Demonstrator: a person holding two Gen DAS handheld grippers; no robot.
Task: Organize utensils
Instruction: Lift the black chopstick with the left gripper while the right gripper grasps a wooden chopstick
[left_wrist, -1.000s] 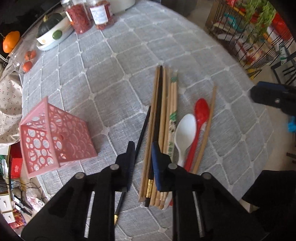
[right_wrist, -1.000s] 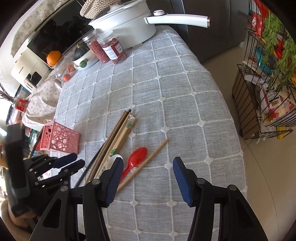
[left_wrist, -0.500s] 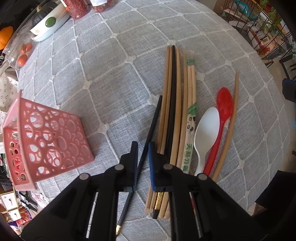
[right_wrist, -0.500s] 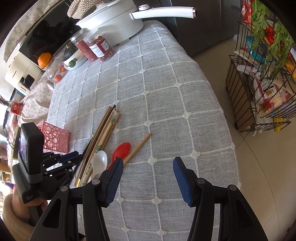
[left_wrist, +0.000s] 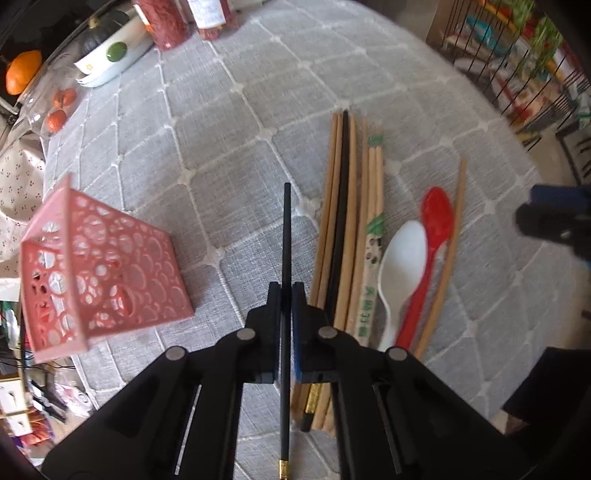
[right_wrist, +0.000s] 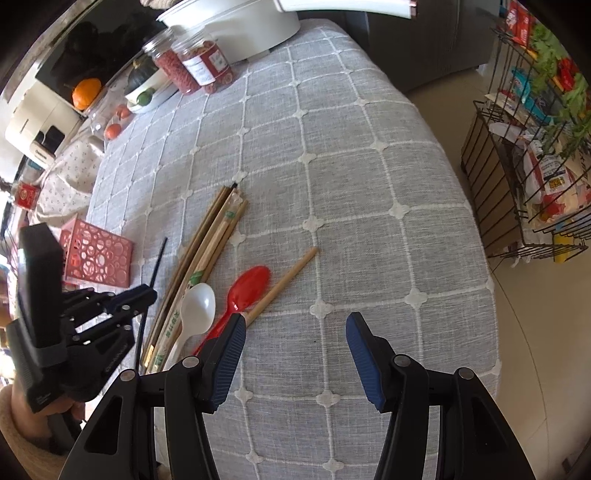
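My left gripper (left_wrist: 285, 291) is shut on a single black chopstick (left_wrist: 285, 236), held lifted off the cloth; it also shows in the right wrist view (right_wrist: 157, 260). A pink perforated basket (left_wrist: 99, 269) stands to its left. A bundle of wooden chopsticks (left_wrist: 351, 221) with one black one lies to the right, then a white spoon (left_wrist: 400, 262), a red spoon (left_wrist: 436, 221) and a lone wooden chopstick (left_wrist: 448, 251). My right gripper (right_wrist: 293, 328) is open and empty above the cloth, right of the spoons (right_wrist: 247, 288).
A grey checked tablecloth (right_wrist: 332, 184) covers the table. Two jars (right_wrist: 192, 66), a white pot (right_wrist: 236, 26), a bowl of vegetables and fruit sit at the far edge. A wire rack (right_wrist: 535, 166) stands on the floor to the right.
My left gripper closed on the black chopstick and lifted it clear of the bundle. The right gripper drifted slightly over the cloth, still open.
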